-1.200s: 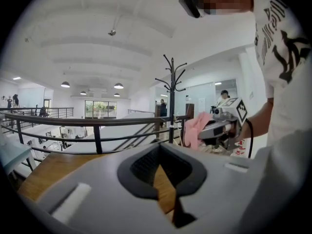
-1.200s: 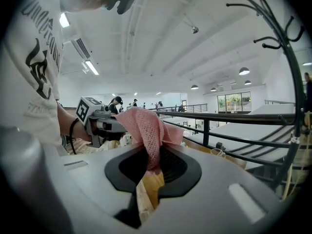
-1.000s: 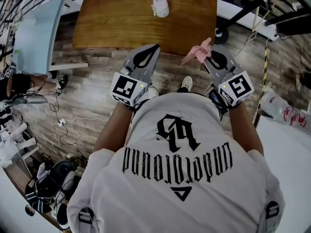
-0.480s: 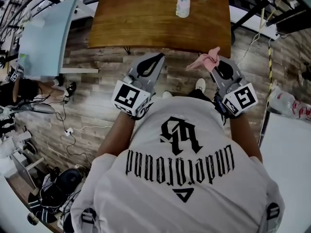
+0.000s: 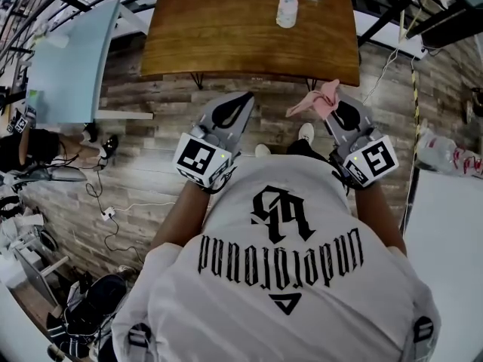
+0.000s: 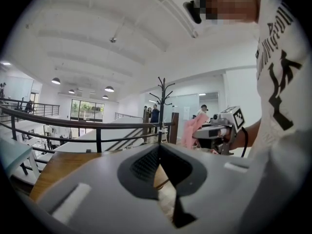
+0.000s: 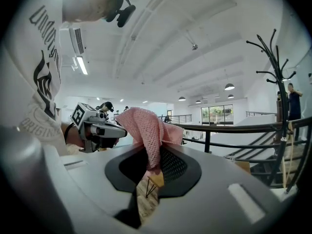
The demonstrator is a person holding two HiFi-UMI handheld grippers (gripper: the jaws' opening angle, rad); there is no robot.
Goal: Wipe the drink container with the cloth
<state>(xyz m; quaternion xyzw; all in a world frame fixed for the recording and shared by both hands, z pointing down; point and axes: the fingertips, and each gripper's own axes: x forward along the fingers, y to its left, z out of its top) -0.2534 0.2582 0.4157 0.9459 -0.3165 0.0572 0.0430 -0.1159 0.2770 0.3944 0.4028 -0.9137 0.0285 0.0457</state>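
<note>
**Pulled back: left gripper point(image 5: 243, 99) and right gripper point(image 5: 333, 101) now sit off the wooden table point(image 5: 219, 40) edge**

Right jaws pinch the pink cloth point(image 5: 315, 101). Left jaws are closed on nothing. The drink container point(image 5: 286, 10) stands far across the table, well apart from both. I'd say the wiping hasn't started.

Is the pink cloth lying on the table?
No, the pink cloth is pinched in the right gripper, which is over the floor and short of the table.
</note>
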